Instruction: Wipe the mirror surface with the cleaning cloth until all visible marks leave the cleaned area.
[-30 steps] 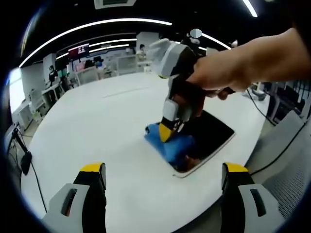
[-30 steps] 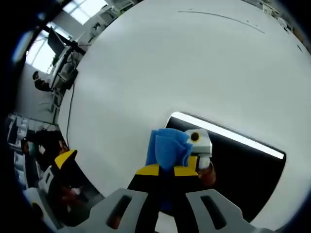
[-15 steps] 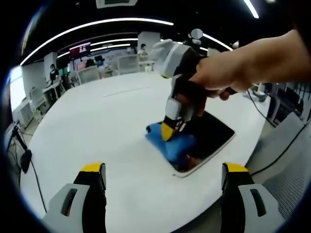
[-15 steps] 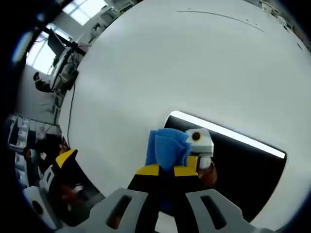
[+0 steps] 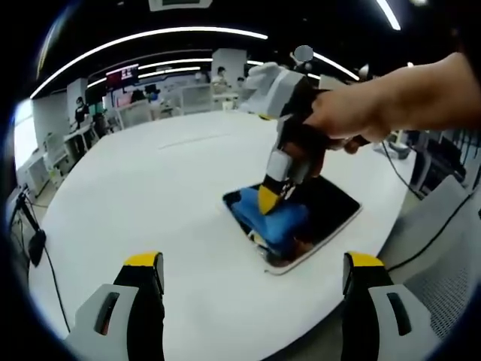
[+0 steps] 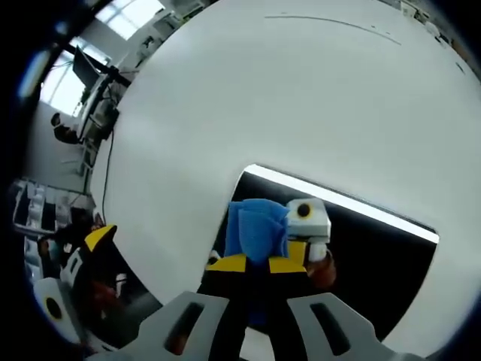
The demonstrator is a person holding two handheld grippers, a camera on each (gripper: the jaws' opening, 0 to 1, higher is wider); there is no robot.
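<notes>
Right gripper: its 2 yellow-tipped jaws are closed tight on the blue cleaning cloth, which bunches up between and ahead of them. The cloth is pressed down onto the mirror, near the corner closest to the left gripper. In the right gripper view the mirror reads as a dark rectangle with a pale edge strip along its far side, and it reflects the gripper's own body just beside the cloth.

In the left gripper view the mirror lies flat on the round white table, toward the table's right side. The cloth covers the mirror's near-left portion, with the right gripper standing over it, tips down, held by a hand reaching in from the right.

Left gripper: jaws spread wide apart with nothing between them, held above the table and well apart from the mirror. It also appears at the lower left of the right gripper view.
</notes>
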